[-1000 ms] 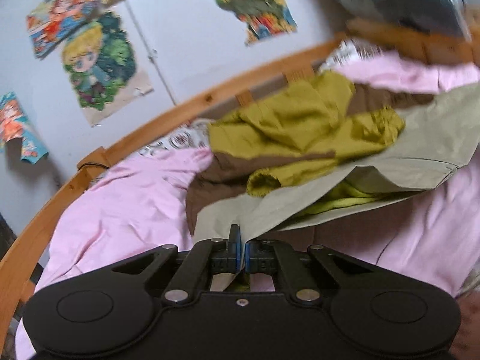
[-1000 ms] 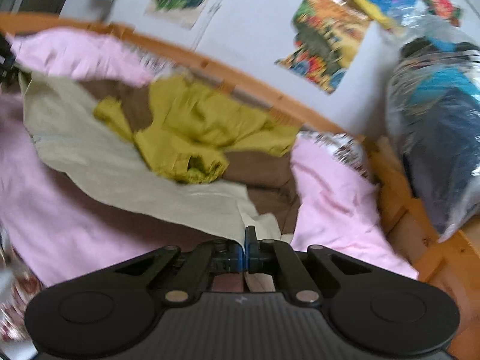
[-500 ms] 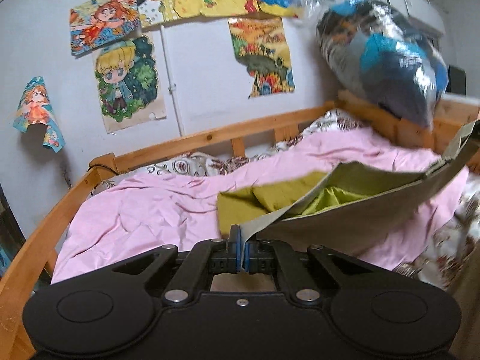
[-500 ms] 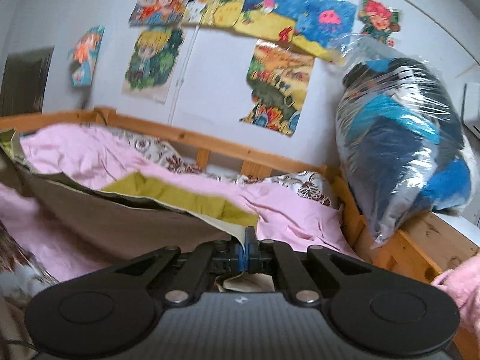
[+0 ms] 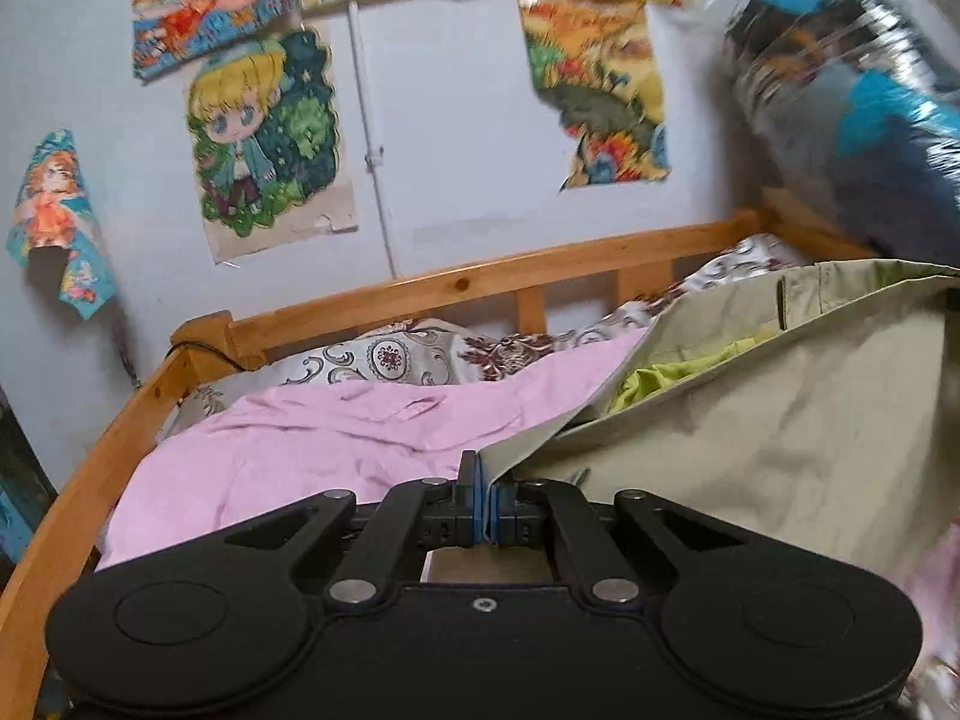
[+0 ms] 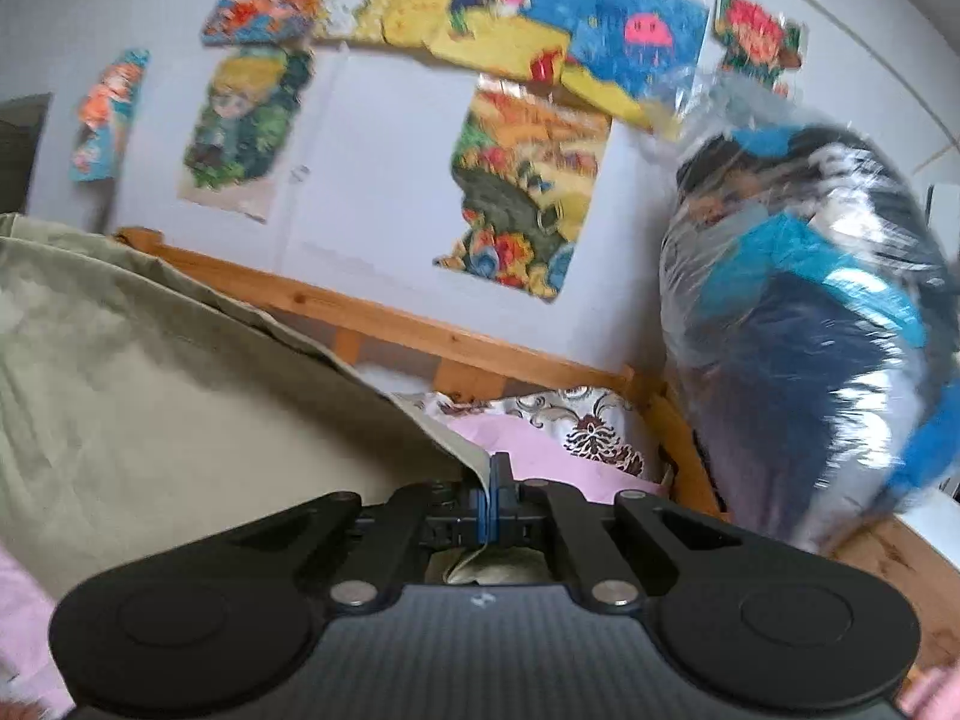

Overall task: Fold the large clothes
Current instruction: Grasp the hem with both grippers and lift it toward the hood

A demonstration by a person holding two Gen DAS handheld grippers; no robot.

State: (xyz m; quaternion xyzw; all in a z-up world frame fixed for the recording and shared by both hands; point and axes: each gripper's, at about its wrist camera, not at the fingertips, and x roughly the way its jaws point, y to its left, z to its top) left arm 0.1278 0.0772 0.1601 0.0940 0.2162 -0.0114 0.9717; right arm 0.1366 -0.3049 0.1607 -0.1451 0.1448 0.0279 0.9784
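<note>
Both grippers are up off the bed and the big khaki garment [image 5: 780, 420] is strung between them. The left gripper [image 5: 483, 504] has its fingers clenched on one edge of the cloth, a thin fold pinched between the blue pads. The right gripper [image 6: 493, 501] is doing the same, clamped tight on the opposite edge, with fabric bunched just under its jaws.

The cloth hangs in a soft, slack sheet over the pink bedding [image 5: 336, 438], and the creases say light woven cotton: limp, no stiffness, not slippery, nothing fragile. My read is that it will sag and swing wherever it isn't held, so edge or corner pinches like these two are the right holds, kept well apart to keep the span taut.

Now the gaps. Both views carry motion blur. A lime-green lining or inner layer [image 5: 678, 372] peeks from the opening, but what kind of garment this is I can't tell; there's what may be a belt loop or seam near the top edge. The lower part drops out of frame in both views, so whether the hem touches the bed is unknown. Neither camera shows the other gripper clearly. Behind, the wooden bed rail [image 5: 480, 285] and a plastic-wrapped bundle [image 6: 810, 330] are partly cut off.
</note>
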